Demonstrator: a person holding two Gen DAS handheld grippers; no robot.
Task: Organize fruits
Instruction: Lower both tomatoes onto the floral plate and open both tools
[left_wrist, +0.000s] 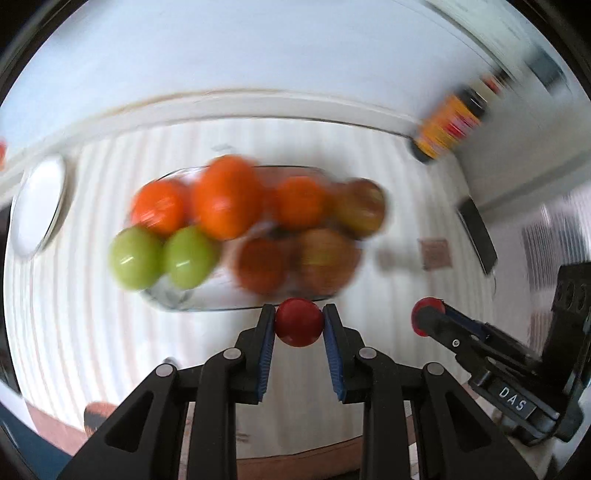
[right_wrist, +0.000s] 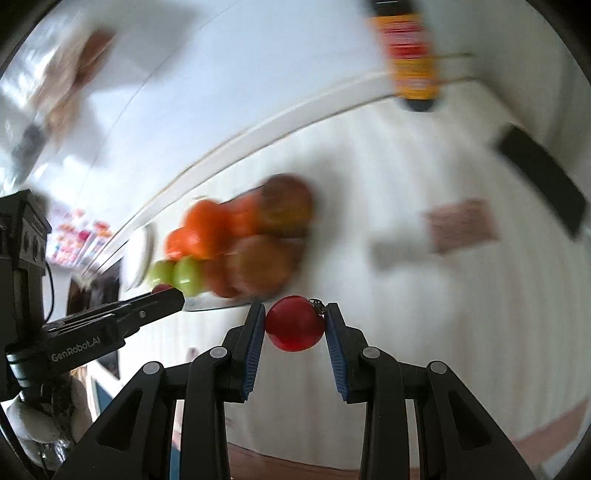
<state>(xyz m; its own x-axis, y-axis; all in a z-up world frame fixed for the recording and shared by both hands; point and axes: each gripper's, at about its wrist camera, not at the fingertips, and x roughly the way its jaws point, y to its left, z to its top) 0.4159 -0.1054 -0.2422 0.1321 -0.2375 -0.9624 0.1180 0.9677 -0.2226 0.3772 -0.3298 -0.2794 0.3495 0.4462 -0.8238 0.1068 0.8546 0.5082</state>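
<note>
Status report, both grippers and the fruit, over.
Left gripper shut on red tomato. Right gripper shut on second tomato. Glass bowl full ahead; nothing in the way.

My left camera sits just behind my left gripper and looks forward and down along its fingers, close to the clear glass bowl of orange, green and reddish fruit on the white ribbed tablecloth. My right camera rides the same way behind my right gripper, facing the same bowl from further to the right. Both views share the bowl, the cloth and the yellow-labelled dark bottle, and each catches the other gripper at its edge. Both pictures are motion-blurred.
</note>
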